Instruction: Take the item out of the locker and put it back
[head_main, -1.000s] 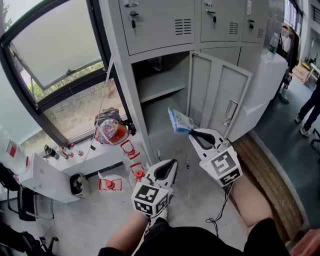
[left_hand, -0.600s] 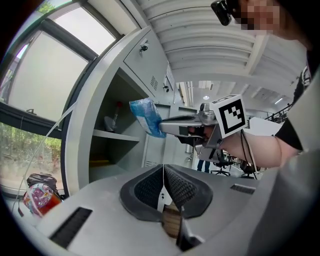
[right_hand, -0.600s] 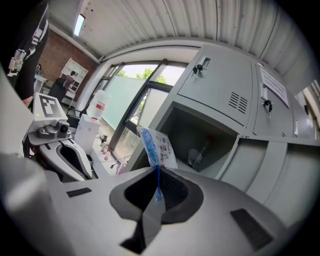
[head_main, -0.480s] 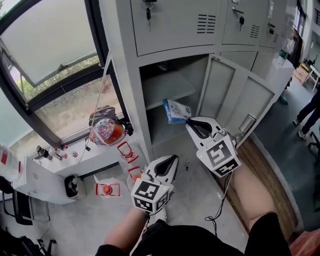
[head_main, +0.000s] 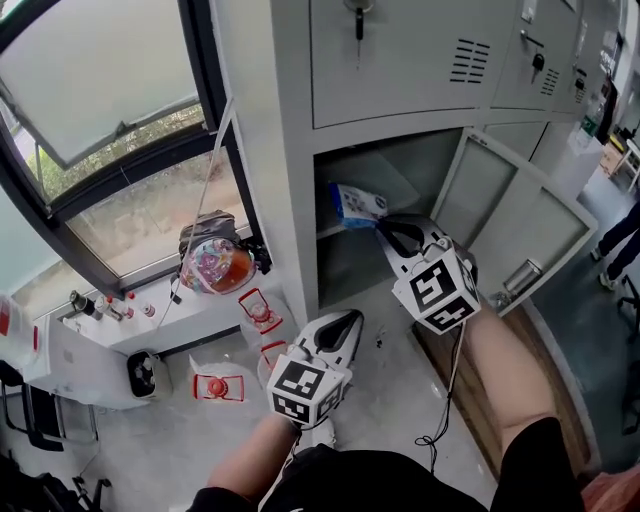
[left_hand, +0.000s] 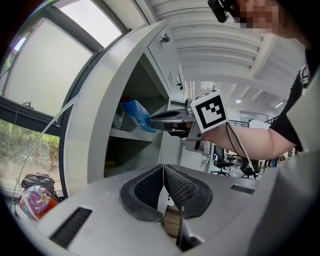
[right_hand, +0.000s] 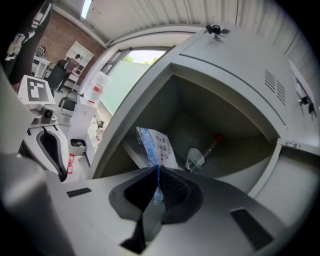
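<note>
Grey steel locker (head_main: 290, 150) fills the upper centre of the head view, its door (head_main: 520, 215) swung out to the right so the compartment is reachable. Right gripper (head_main: 383, 226) pinches the blue-and-white packet (head_main: 357, 203) by one edge at the opening, probably to set it back inside. Left gripper (head_main: 348, 320), jaws together and empty, waits lower centre

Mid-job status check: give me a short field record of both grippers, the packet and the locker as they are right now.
right gripper: shut on the blue-and-white packet, pinching one edge
packet position: at the mouth of the open compartment, above the shelf, not set down
left gripper: shut, empty, low, outside the compartment
locker door: open, swung to the right
also inside: clear bottle with a red cap, lying deeper in the compartment
</note>
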